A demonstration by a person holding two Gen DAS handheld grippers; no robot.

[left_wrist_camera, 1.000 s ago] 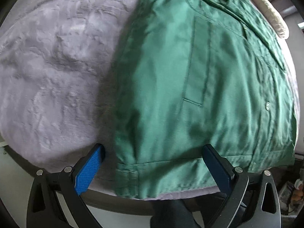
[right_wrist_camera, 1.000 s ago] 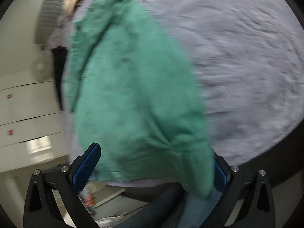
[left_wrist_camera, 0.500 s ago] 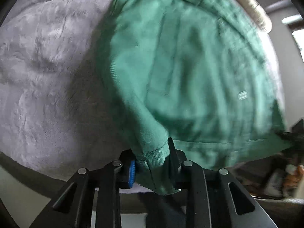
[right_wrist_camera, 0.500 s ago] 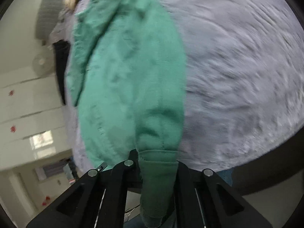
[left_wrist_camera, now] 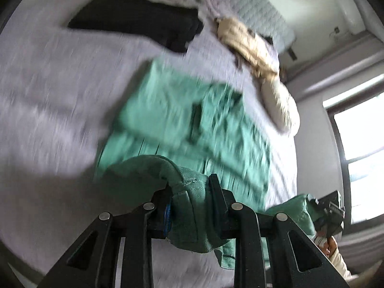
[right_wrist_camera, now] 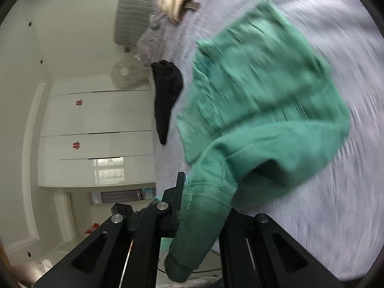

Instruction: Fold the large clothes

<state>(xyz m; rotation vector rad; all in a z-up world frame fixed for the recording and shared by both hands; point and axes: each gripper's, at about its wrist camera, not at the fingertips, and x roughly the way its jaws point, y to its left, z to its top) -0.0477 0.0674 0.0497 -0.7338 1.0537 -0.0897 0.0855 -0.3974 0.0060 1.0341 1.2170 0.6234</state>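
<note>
Lifted now, one green garment point(left_wrist_camera: 182, 124) hangs from two clamped grippers.

Green jacket point(left_wrist_camera: 192, 129), heavy cotton, lying partly folded on the pale grey bed cover; near hem edge is lifting off the surface, two corners bunching and draping downward, the rest sagging in blurred folds.

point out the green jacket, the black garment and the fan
green jacket point(right_wrist_camera: 264, 76), right wrist view, on its flat body lying on the bed
black garment point(left_wrist_camera: 144, 21), left wrist view, on its middle
fan point(right_wrist_camera: 123, 73), right wrist view, on its round head
</note>
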